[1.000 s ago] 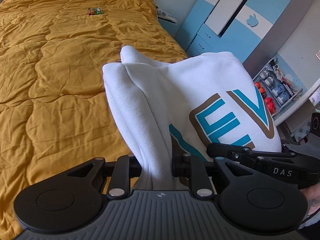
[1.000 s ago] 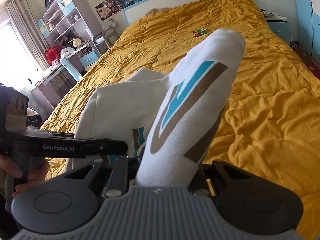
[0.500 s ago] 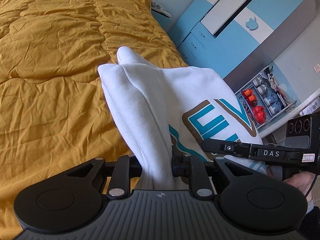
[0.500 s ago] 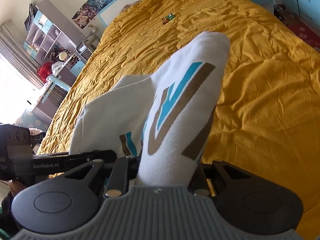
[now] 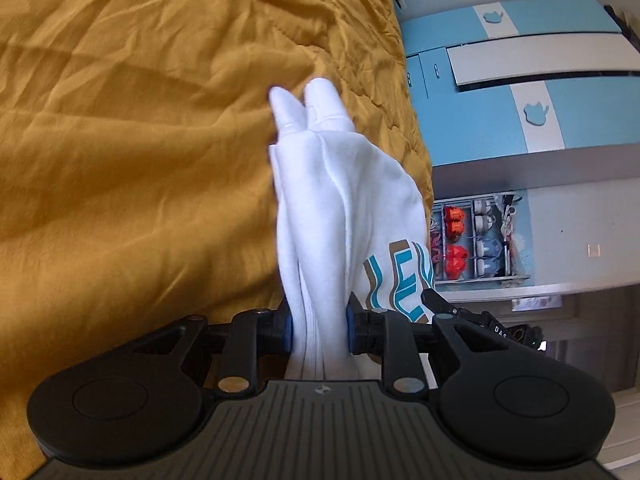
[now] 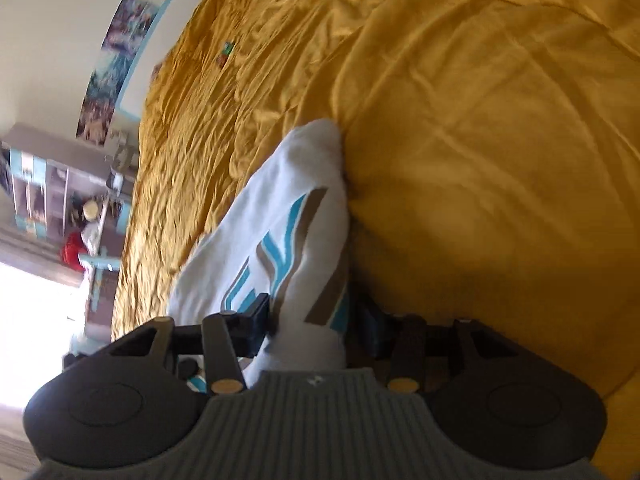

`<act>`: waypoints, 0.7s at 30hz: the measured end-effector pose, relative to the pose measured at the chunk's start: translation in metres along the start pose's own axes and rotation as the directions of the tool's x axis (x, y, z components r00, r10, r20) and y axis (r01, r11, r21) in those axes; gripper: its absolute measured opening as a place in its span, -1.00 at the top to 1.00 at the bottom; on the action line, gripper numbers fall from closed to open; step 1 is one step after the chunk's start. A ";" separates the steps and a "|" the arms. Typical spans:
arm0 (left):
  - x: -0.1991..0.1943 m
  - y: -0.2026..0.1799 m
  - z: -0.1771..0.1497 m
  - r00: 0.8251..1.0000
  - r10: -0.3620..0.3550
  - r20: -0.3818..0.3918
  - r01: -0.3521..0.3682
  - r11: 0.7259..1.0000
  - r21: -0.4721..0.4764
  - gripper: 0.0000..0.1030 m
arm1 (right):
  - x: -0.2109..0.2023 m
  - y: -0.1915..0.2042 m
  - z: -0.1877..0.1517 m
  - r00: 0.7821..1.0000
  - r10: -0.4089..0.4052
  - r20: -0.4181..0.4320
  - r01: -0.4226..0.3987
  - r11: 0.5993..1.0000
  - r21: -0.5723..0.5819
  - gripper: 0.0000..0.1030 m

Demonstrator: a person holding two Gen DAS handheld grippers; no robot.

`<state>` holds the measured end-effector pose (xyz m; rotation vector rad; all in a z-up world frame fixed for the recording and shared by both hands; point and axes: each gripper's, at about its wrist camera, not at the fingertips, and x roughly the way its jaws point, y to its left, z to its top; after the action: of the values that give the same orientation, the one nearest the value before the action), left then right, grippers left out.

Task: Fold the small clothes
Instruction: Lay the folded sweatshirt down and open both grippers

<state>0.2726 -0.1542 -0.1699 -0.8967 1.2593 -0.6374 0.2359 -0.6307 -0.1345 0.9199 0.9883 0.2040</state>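
Two grippers carry one white sweatshirt (image 5: 344,208) above the mustard quilt (image 5: 140,160). Left gripper (image 5: 319,330) pinches bunched layers while its jaws are opening; right gripper (image 6: 316,328) is opening, cloth loose between. Soft, light, floppy fabric: hold thick folded edges.

Bright daylight – blown-out window (image 6: 28,320) glare, motion blur, fisheye-bent edges.

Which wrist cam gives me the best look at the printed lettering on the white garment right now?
The right wrist view: the teal and brown lettering runs large across the white garment just ahead of the right gripper, whose jaws are opening. The left wrist view catches only a small strip of lettering at the cloth's right edge, beside the left gripper.
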 end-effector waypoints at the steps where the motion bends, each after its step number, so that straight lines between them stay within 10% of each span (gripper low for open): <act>1: -0.003 0.002 -0.001 1.000 -0.004 0.002 0.004 1.000 0.000 0.44 | -0.008 -0.008 -0.001 1.000 0.014 0.026 -0.015 0.999 0.045 0.20; 6: -0.025 -0.018 -0.010 0.992 0.097 0.082 -0.107 0.986 0.127 0.25 | -0.044 0.003 -0.020 0.982 -0.129 0.141 0.122 0.991 0.052 0.15; 10: -0.058 -0.060 -0.039 0.936 0.158 0.315 -0.255 0.921 0.294 0.25 | -0.088 0.063 -0.074 0.806 -0.334 0.488 0.426 0.901 -0.087 0.10; 12: -0.071 -0.077 -0.055 0.922 0.124 0.366 -0.262 0.896 0.357 0.25 | -0.099 0.084 -0.108 0.777 -0.272 0.567 0.433 0.885 -0.168 0.04; 16: -0.069 -0.105 -0.084 0.929 0.057 0.366 -0.216 0.886 0.410 0.25 | -0.100 0.109 -0.173 0.747 -0.175 0.641 0.405 0.885 -0.230 -0.04; 19: -0.048 -0.119 -0.112 0.960 0.026 0.277 -0.174 0.834 0.523 0.33 | -0.080 0.123 -0.204 0.712 -0.173 0.681 0.463 0.844 -0.270 0.59; 21: -0.025 -0.117 -0.132 0.975 0.082 0.206 -0.188 0.801 0.569 0.93 | -0.065 0.127 -0.211 0.711 -0.227 0.665 0.503 0.825 -0.256 0.79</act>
<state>0.1462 -0.2233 -0.0655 -0.3277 0.8760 -0.7593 0.0632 -0.4657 -0.0460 0.3115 0.4621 -0.2255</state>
